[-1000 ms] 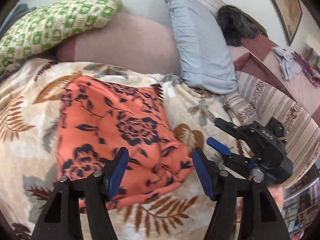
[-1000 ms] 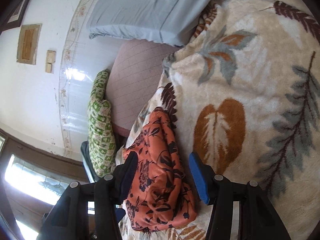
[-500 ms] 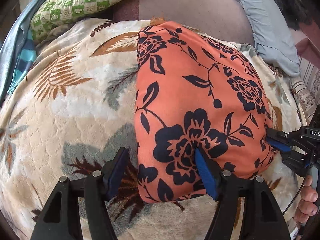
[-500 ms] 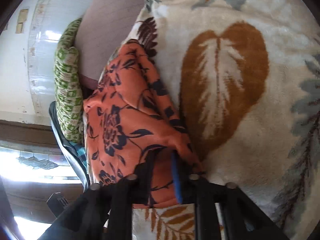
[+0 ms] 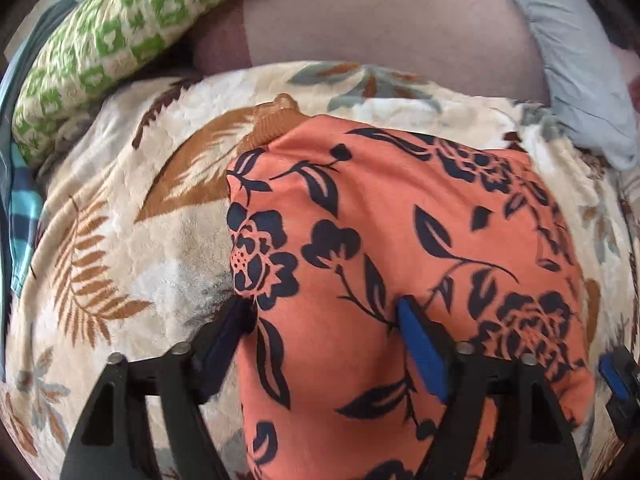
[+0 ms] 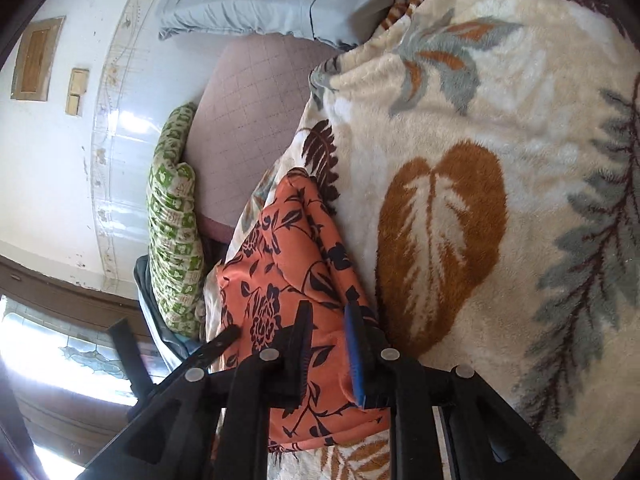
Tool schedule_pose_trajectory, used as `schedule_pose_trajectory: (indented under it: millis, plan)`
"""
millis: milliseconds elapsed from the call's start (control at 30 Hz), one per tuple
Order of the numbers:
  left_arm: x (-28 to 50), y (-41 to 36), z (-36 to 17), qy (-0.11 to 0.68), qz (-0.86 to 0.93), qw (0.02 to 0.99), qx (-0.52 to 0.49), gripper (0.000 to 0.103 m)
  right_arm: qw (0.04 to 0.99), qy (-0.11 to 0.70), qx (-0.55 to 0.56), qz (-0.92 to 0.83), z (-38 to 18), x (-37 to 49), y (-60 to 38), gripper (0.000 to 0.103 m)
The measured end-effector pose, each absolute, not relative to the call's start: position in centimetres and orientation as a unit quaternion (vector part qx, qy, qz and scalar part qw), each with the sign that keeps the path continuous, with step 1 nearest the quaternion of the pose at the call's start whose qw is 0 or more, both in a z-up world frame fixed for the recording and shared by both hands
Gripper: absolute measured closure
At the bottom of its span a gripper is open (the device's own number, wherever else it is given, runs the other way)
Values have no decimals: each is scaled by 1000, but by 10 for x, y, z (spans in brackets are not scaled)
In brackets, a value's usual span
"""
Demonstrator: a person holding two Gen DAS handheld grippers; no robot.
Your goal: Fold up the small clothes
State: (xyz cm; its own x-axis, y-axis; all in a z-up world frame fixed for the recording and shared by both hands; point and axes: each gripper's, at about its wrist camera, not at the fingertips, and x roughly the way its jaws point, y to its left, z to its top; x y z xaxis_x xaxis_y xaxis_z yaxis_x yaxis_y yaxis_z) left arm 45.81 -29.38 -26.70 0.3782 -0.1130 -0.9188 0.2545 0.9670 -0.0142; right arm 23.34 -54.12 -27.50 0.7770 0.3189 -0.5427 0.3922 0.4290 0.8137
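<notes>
1. Left wrist view: the orange floral garment (image 5: 400,240) lies on the leaf-print blanket (image 5: 120,240) of the bed, already doubled into a rough rectangle, with a green patterned pillow (image 5: 112,40) at the far left and a grey pillow (image 5: 568,60) at the far right.
2. The left tool (image 5: 324,320) stands spread wide over the garment's near left corner; its left finger rests at the cloth's left edge, its blue-padded right finger presses on top of the fabric. It grips nothing.
3. Right wrist view: the right tool (image 6: 328,320) is clenched on the garment's (image 6: 288,264) near right edge, with a layered bunch of cloth pinched between its narrow-set fingers.
4. Judged step: securing both near corners for the next fold. The left tool should slide its lower finger under all layers before closing, so none slips out.
5. Both tools should then lift together, keeping the near edge taut and level, and carry it toward the far edge.
6. Risk: the plush blanket may be pinched along with the fabric; a shallow, edge-only grip avoids that.
</notes>
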Motion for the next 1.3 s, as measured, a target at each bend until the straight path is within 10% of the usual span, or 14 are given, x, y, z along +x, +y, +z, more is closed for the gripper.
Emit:
schedule_pose_trajectory:
  millis: [633,1000,1300]
  plan:
    - [489,-410,-266,517,-126,839,115,1,786,307,535,-32,-268,227,-551,84]
    - [487,-331,-206,464,-125,872,93,1,811,279,513,31,-247,230,-535,84]
    - [504,-269,-274,513,-53,853,76,0,795,396,458,46,-270,266,-481,84]
